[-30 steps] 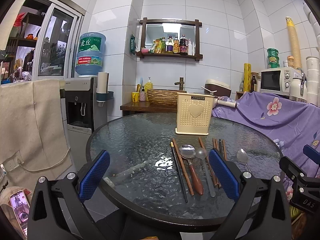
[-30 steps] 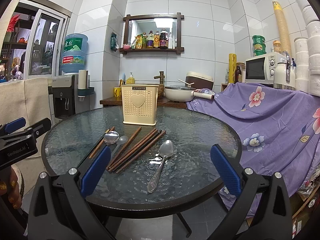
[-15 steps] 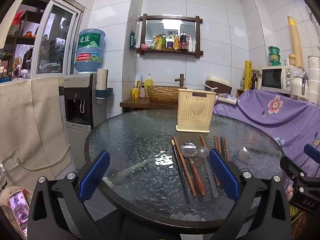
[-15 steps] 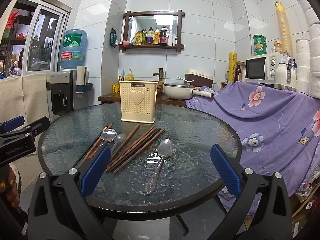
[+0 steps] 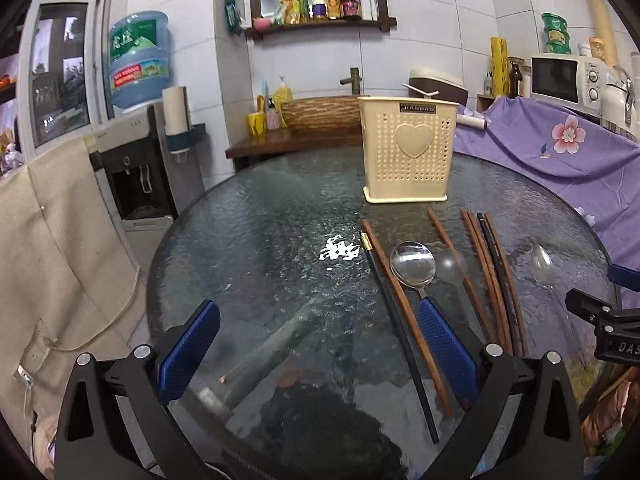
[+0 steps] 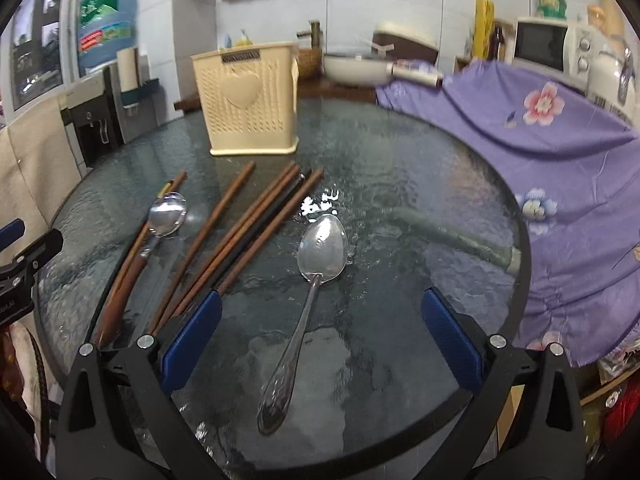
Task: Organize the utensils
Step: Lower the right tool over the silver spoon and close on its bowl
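The left gripper [image 5: 318,346] hangs over the near left part of the round glass counter [image 5: 256,240], its blue-padded fingers [image 5: 188,350] spread wide and released, with nothing between them. Just right of its middle lie a black chopstick [image 5: 394,320] and a brown chopstick [image 5: 400,300], side by side, running from mid-counter toward the near edge. Next comes a wood-handled spoon [image 5: 412,266], bowl up, its handle hidden behind the left gripper's right finger. A clear spoon [image 5: 450,266] lies just beside it, touching or nearly so. Further right is a bundle of chopsticks [image 5: 494,272], mostly brown with one black among them, lying close together and pointing toward the far edge. A cream holder [image 5: 408,156] with a heart on its front stands upright at the far middle of the counter, apart from the chopstick tips.

The right gripper [image 6: 320,338] hovers over the near right part of the counter, fingers [image 6: 452,338] also spread and released, empty. A steel spoon [image 6: 312,292] lies between them on the glass, bowl toward the middle, handle toward the near edge, touching neither finger. Its left finger sits over the near ends of the bundle. A purple cloth [image 6: 560,152] drapes beyond the right edge.
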{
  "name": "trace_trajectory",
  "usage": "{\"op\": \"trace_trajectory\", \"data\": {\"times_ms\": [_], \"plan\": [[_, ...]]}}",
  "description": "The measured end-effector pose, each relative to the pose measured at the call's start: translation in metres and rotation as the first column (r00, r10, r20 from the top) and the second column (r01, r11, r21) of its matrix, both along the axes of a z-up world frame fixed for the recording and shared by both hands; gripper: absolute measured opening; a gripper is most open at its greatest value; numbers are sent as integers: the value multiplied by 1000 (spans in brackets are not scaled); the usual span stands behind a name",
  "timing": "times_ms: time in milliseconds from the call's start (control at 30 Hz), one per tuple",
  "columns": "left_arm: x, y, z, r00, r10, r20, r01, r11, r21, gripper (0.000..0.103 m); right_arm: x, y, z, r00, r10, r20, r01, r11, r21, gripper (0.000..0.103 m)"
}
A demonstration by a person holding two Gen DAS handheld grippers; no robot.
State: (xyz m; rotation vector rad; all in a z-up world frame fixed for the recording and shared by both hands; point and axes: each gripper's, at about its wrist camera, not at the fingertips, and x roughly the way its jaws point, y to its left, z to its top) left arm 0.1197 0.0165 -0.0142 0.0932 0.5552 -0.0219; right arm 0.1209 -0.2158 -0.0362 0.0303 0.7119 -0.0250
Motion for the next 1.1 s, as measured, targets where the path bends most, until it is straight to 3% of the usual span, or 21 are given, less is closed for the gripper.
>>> {"op": "trace_trajectory", "data": {"times_ms": [133, 233, 467, 600, 700, 1100], "plan": [[20, -4, -4, 998, -27, -58, 28, 999, 16, 92, 25, 0, -5, 997, -27, -74, 23, 999, -45, 96], [29, -9, -7, 996, -42, -76, 45, 998, 34, 89, 40, -2, -10, 992, -40, -117, 33, 998, -61, 88], [40, -10, -9, 993, -49, -110, 51, 999, 17, 88, 65, -2, -22, 976, -37, -214, 35, 999, -15, 75], [44, -14, -11, 991, -57, -124, 61, 998, 25, 86, 71, 2, -22, 976, -38, -213, 35, 999, -20, 72], [49, -17, -14, 988, -67, -141, 70, 997, 19, 84, 79, 0, -22, 976, -29, -217, 33, 999, 15, 65], [69, -47, -13, 976, -122, -180, 132, 990, 46, 81, 92, 7, -18, 979, 23, -202, -21, 1000, 10, 38]]}}
